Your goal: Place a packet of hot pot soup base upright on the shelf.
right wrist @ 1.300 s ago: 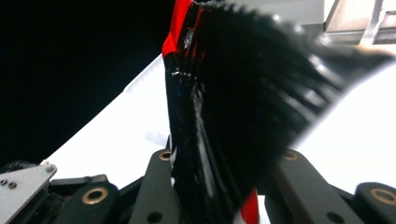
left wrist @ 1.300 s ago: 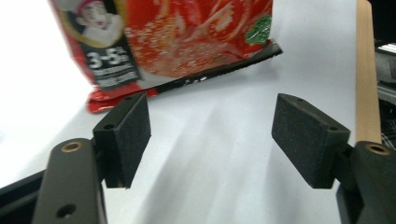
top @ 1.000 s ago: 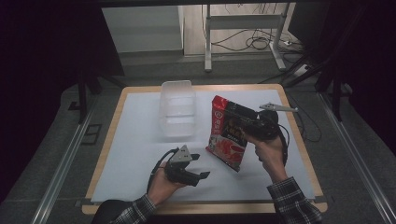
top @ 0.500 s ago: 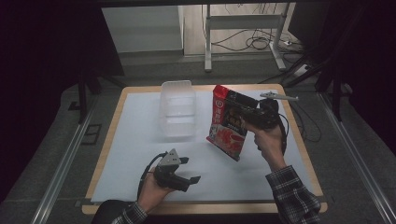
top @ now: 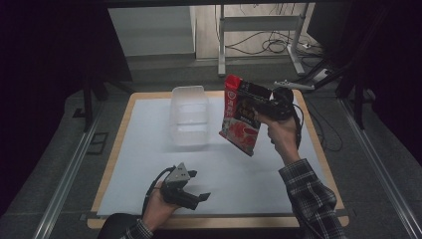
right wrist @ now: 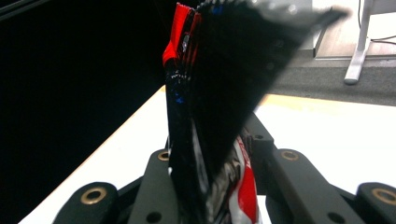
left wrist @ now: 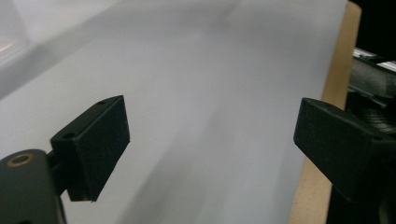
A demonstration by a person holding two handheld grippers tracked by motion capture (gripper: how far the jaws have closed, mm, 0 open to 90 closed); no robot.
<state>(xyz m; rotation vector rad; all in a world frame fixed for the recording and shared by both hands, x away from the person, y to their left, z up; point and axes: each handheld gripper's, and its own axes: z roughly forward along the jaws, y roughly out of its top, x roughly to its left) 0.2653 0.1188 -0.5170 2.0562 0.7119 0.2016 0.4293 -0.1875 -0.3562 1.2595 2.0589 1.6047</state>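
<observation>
The red and black snack packet (top: 241, 115) hangs in the air above the right half of the worktop (top: 129, 112), clear of the white sheet (top: 149, 144) that covers it. Its long axis is tilted: the top edge leans up and toward the far side, the bottom corner points down toward the person. The right gripper (top: 263, 105) has its fingers clamped on the packet near the top right edge, held by the right hand (top: 281, 133). In the right gripper view the packet (right wrist: 210, 116) stands edge-on between the closed fingers, though blur hides the exact contact line.

The clear plastic container (top: 189, 115) sits just beside the packet on its left, long axis running from near to far, its far end near the worktop's back edge.

The left gripper (top: 191, 191) rests low over the near-left part of the sheet in the left hand (top: 158, 209), fingers spread wide with nothing between them. In the left gripper view the wooden worktop edge (left wrist: 334, 88) runs just beside one finger (left wrist: 336, 140), with open white sheet ahead.
</observation>
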